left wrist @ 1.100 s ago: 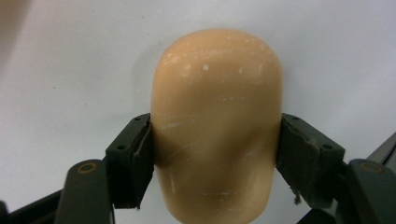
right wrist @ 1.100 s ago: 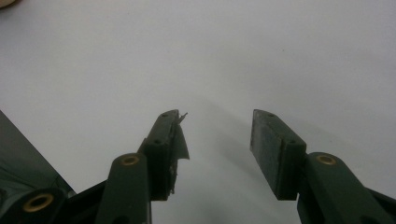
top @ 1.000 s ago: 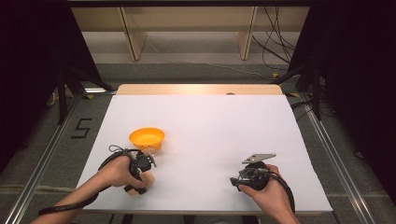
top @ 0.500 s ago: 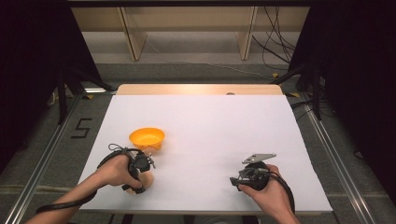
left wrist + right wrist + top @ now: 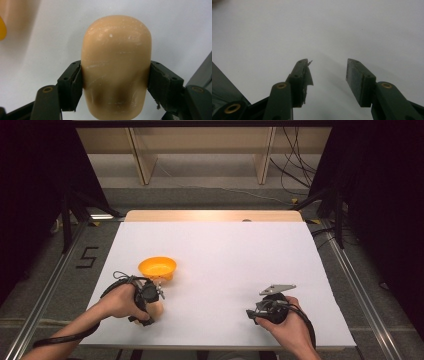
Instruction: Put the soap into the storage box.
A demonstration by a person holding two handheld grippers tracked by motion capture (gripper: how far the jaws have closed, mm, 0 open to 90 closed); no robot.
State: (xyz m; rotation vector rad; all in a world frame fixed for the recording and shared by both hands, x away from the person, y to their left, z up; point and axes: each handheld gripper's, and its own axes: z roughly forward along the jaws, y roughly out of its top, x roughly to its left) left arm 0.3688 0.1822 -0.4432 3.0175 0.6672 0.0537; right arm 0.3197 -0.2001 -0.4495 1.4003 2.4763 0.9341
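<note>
A peach-coloured, rounded egg-like object [image 5: 116,62] sits on the white table between the jaws of my left gripper [image 5: 115,75], which is shut on its sides. In the high view the left gripper [image 5: 148,296] is at the near left of the table, with the peach object [image 5: 154,311] showing just under it. An orange bowl [image 5: 157,268] stands upright right behind it; its edge [image 5: 2,28] shows at the left of the left gripper view. My right gripper [image 5: 328,75] is open over bare table and holds nothing. It rests at the near right [image 5: 257,312].
The white table [image 5: 225,250] has a wooden strip along its far edge [image 5: 210,215]. Shelving and cables stand on the floor beyond it. Metal rails run along both sides of the table. A floor marking "5" [image 5: 87,256] lies at the left.
</note>
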